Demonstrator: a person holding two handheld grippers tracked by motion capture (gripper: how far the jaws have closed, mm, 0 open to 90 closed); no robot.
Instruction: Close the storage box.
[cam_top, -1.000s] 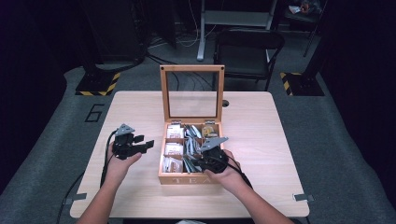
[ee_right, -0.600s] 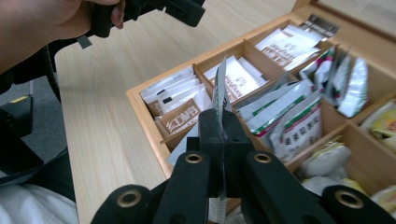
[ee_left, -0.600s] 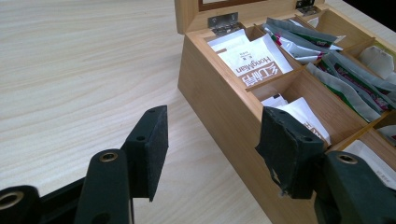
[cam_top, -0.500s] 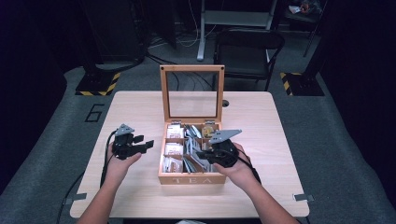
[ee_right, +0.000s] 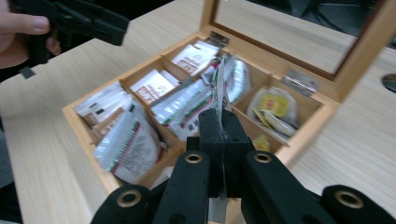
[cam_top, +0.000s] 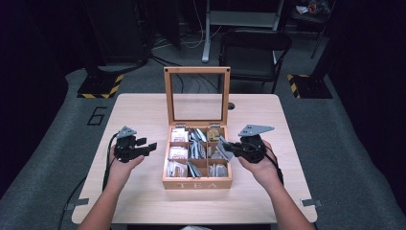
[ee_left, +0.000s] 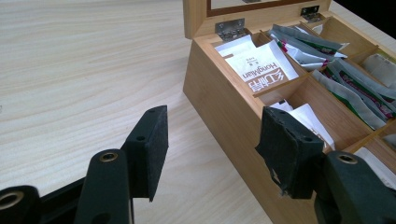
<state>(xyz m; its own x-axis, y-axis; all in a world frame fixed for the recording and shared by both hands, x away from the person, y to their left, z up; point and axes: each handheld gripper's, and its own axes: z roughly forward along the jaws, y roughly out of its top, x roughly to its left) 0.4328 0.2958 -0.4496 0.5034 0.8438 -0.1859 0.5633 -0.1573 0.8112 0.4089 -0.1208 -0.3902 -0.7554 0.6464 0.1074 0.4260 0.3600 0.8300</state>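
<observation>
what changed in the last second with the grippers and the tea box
The right gripper, shut on a tea packet, drew back from over the box's middle toward its right side, lifting the packet out. The left gripper stayed open beside the tea box, whose lid stayed upright.

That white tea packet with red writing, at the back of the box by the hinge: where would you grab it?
Take the white tea packet by its raised upper edge, coming down from above. It leans in its compartment of the tea box, whose wooden walls block the sides. The left gripper waits open beside the box.
</observation>
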